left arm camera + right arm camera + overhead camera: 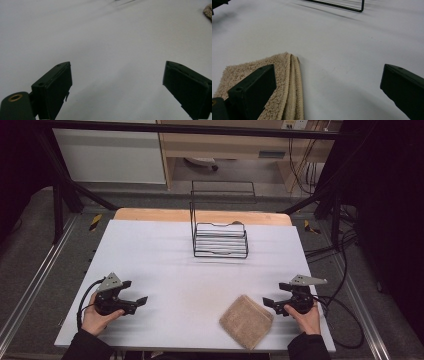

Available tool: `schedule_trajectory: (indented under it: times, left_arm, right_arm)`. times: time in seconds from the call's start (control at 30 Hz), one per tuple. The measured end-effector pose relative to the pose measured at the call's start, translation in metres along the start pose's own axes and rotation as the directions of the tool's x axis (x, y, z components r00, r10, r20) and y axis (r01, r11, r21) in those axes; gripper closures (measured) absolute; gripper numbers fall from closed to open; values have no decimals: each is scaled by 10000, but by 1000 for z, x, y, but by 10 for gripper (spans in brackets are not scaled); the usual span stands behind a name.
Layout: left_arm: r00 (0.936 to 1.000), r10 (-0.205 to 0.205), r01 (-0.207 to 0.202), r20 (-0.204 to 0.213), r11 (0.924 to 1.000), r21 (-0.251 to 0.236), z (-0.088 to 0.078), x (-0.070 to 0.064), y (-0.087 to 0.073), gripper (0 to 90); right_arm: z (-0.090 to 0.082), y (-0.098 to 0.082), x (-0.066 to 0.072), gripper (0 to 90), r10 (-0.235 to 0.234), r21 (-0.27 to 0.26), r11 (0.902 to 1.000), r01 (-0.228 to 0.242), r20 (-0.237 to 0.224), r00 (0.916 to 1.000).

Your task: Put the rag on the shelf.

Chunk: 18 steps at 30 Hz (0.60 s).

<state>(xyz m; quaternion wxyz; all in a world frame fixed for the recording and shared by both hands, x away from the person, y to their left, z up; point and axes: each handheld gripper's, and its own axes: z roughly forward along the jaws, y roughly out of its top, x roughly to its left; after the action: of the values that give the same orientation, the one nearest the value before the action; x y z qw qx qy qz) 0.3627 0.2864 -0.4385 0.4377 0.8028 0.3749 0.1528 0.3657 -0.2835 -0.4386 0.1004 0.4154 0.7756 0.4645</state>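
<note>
A: From the high view, what lies on the table (165,255)?

B: A folded tan towel (247,320) sits near the front edge, right of centre. A black wire rack (220,239) stands toward the far side, well apart from it.

A: And the claws?

B: The left claw (137,292) rests low at the front left, its jaws wide with nothing between them. The right claw (277,294) sits at the front right, just beside the towel's right corner, jaws spread and not holding anything.

A: What does the left gripper view give?

B: The left claw (117,82) has both black jaws standing far apart over bare white table (105,37). A scrap of the towel (208,11) shows at the top right corner.

A: And the right gripper view?

B: The right claw (328,86) is wide too. Its left jaw hangs over the towel (284,82), whose folded edge runs between the jaws; the right jaw is over bare table. The rack's base wire (342,7) crosses the top.
</note>
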Motion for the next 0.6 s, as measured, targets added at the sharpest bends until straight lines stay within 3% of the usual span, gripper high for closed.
schedule_trajectory:
  times: [0.6]
  left_arm:
    - [10000, 1, -1, 39, 10000, -6, 0, -1, -1, 88]
  right_arm:
    - [8, 2, 8, 9, -162, 389, 9991, 163, -46, 9999]
